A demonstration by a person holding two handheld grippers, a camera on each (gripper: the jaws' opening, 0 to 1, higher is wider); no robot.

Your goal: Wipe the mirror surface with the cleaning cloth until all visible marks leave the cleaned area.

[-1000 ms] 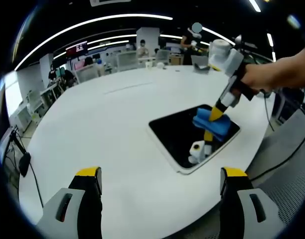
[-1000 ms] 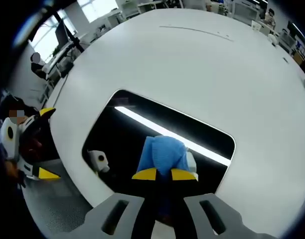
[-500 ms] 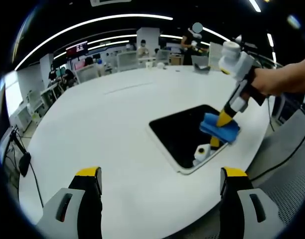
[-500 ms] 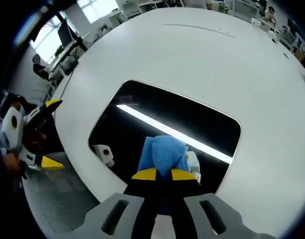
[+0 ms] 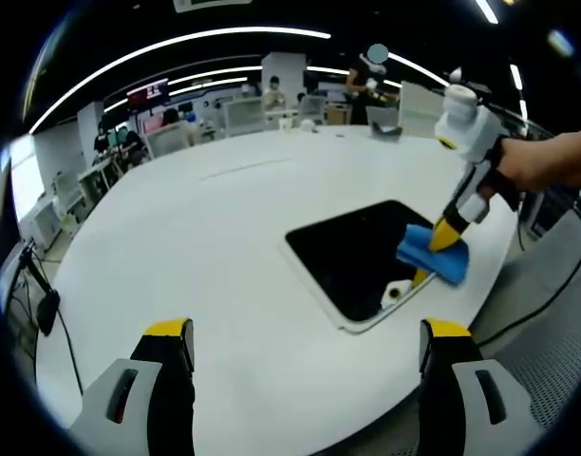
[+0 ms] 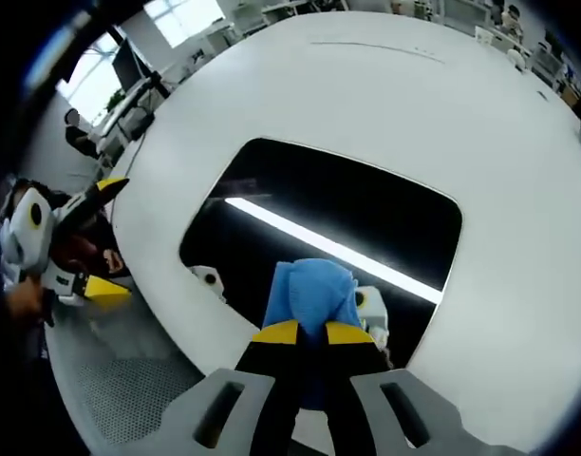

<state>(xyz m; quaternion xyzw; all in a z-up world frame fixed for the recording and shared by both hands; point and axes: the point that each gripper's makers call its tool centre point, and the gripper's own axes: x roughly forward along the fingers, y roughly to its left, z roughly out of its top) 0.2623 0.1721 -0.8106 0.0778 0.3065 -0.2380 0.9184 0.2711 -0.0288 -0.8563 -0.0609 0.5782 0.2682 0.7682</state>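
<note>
A dark rectangular mirror (image 5: 357, 256) (image 6: 338, 218) with a white frame lies flat on the round white table (image 5: 196, 247) (image 6: 366, 95). My right gripper (image 6: 311, 332) (image 5: 449, 236) is shut on a blue cleaning cloth (image 6: 312, 293) (image 5: 433, 253), pressing it onto the mirror near its edge closest to the table rim. A ceiling light strip reflects in the glass. My left gripper (image 5: 300, 334) (image 6: 67, 247) hangs open over the table's near side, well short of the mirror, with nothing between its fingers.
A person's hand (image 5: 547, 161) holds the right gripper. The table rim (image 5: 490, 294) runs close behind the mirror, with grey perforated floor (image 6: 139, 380) beyond it. Desks, screens and people stand in the far office (image 5: 224, 104).
The right gripper has dragged the cloth across the mirror toward the table rim, from the glass's middle to its outer edge. The left gripper has stayed still.
</note>
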